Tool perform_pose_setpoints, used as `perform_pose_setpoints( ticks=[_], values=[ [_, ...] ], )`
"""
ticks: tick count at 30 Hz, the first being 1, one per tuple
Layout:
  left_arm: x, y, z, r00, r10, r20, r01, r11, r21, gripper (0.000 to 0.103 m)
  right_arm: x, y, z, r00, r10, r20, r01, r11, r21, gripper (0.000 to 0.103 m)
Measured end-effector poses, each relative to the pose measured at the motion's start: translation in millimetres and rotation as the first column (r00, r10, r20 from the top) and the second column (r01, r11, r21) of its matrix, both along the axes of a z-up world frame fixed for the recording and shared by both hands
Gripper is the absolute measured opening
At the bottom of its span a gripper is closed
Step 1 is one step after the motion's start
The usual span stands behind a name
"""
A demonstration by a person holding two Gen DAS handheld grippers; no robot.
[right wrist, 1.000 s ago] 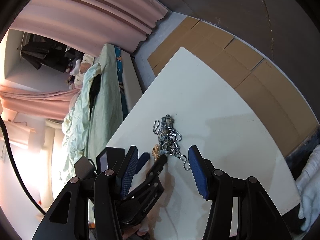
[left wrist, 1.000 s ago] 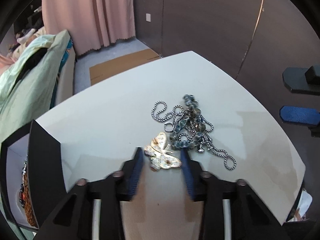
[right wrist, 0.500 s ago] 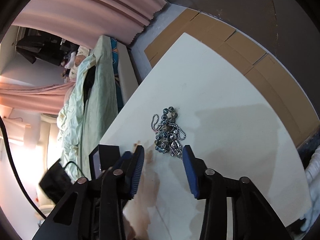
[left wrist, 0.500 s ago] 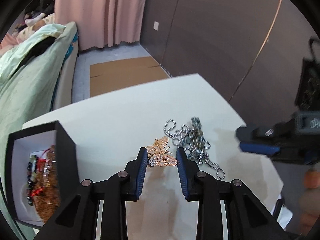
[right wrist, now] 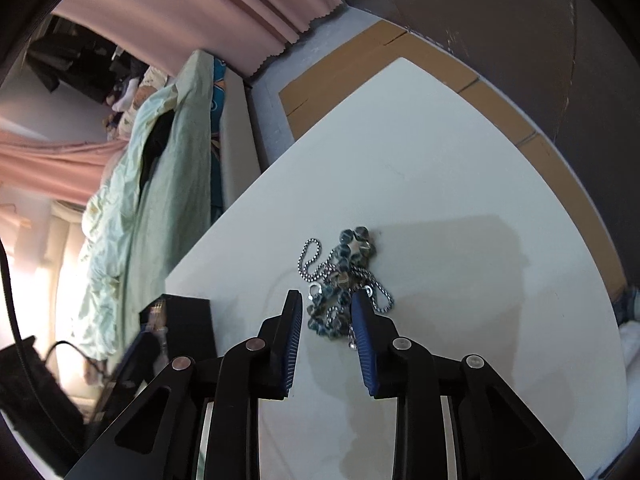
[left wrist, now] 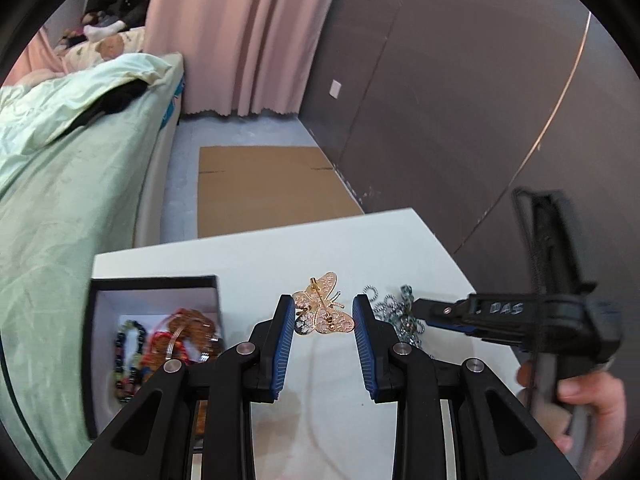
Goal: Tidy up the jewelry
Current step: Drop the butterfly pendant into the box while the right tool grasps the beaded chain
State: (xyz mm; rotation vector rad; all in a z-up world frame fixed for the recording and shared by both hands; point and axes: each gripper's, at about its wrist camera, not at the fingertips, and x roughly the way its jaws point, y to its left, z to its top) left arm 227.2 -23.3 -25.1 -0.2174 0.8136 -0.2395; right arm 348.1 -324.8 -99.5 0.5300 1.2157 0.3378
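Note:
A gold butterfly brooch (left wrist: 325, 307) hangs above the white table (left wrist: 320, 252), and my left gripper (left wrist: 323, 313) is shut on it, one blue pad at each wing. Just left of it stands an open black jewelry box (left wrist: 156, 283) with bead bracelets (left wrist: 132, 344) inside. A tangle of silver ball chain and blue-grey beads (right wrist: 340, 268) lies on the table (right wrist: 440, 200). My right gripper (right wrist: 327, 310) straddles its near end. Its jaws are closing with the tangle between them, and a thin gap still shows at the left pad. The left wrist view shows that gripper (left wrist: 426, 312) over the tangle (left wrist: 386, 305).
A bed with a pale green quilt (left wrist: 72, 160) runs along the table's left side. Flat cardboard (left wrist: 260, 188) lies on the floor beyond the table, under a pink curtain (left wrist: 248, 36) and a dark wall. A person's hand (left wrist: 588, 408) holds the right gripper's handle.
My left gripper rose with the brooch off the table and swung left, bringing the box into fuller view. My right gripper came down over the tangle and its jaws narrowed.

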Motion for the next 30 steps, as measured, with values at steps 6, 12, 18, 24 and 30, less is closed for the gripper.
perform_pose_setpoints(
  ticks=[6,12,18,24,30],
  values=[
    [-3,28,10,0.999,0.05,0.013,-0.05,0.998,-0.025,0.031,7,11,-5,1.0,0.02,0.008,-0.019,0.994,-0.105,0.028],
    [-7,52,11,0.995,0.098,0.008,-0.098,0.994,-0.042,0.031,4,7,-4,1.0,0.002,0.019,0.0,0.99,-0.143,0.01],
    [-12,76,9,0.987,0.157,-0.018,-0.158,0.986,-0.049,0.031,-5,2,13,0.998,-0.014,0.063,0.019,0.996,-0.091,0.01],
    [-13,92,-1,0.973,0.207,-0.106,-0.217,0.972,-0.09,0.045,-16,-5,30,0.991,-0.054,0.126,0.058,0.998,-0.025,0.01],
    [-25,103,1,0.966,0.237,-0.108,-0.249,0.96,-0.126,0.068,-31,-6,53,0.976,-0.067,0.209,0.056,0.997,0.059,0.01]
  ],
)
